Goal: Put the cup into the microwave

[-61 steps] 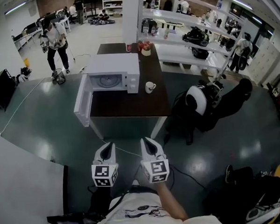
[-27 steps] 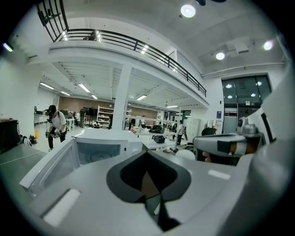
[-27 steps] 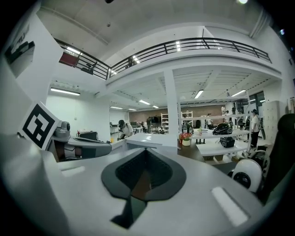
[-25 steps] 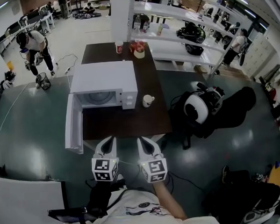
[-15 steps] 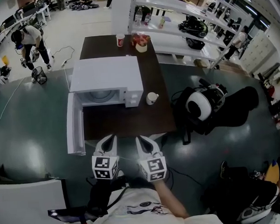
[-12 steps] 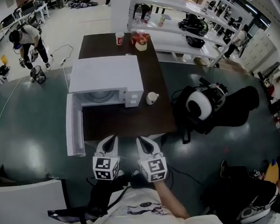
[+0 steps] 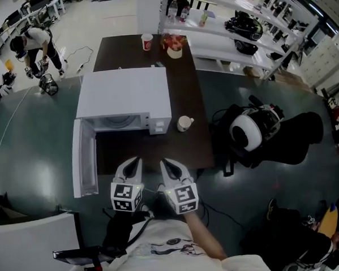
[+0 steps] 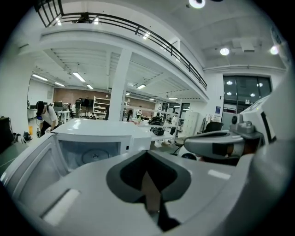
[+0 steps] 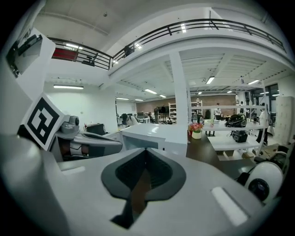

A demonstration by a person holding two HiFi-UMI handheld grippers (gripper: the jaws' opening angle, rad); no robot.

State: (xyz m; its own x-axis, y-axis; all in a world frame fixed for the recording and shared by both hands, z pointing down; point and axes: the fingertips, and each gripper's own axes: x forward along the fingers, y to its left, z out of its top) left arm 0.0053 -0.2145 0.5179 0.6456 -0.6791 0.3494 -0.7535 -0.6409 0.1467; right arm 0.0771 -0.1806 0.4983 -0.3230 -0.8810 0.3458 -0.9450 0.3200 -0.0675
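A white microwave (image 7: 124, 95) stands on the dark brown table (image 7: 194, 153), its door (image 7: 83, 160) swung open to the left and its cavity (image 8: 87, 154) empty. A white cup (image 7: 184, 123) sits on the table just right of the microwave's front corner. Both grippers hover side by side over the table's near edge, in front of the microwave. My left gripper (image 7: 135, 162) is shut with nothing in it. My right gripper (image 7: 166, 163) is shut too, holding nothing, and sits short of the cup. The right gripper view shows the microwave (image 9: 154, 133) ahead, but not the cup.
A red cup (image 7: 147, 41) and a flower pot (image 7: 174, 50) stand at the table's far end. White shelving (image 7: 227, 44) runs behind on the right. A black and white machine (image 7: 251, 132) lies on the floor right of the table. A person (image 7: 30, 42) bends at far left.
Both grippers have moved forward from over the floor to over the table's near edge, still shut. The microwave and cup now appear closer.
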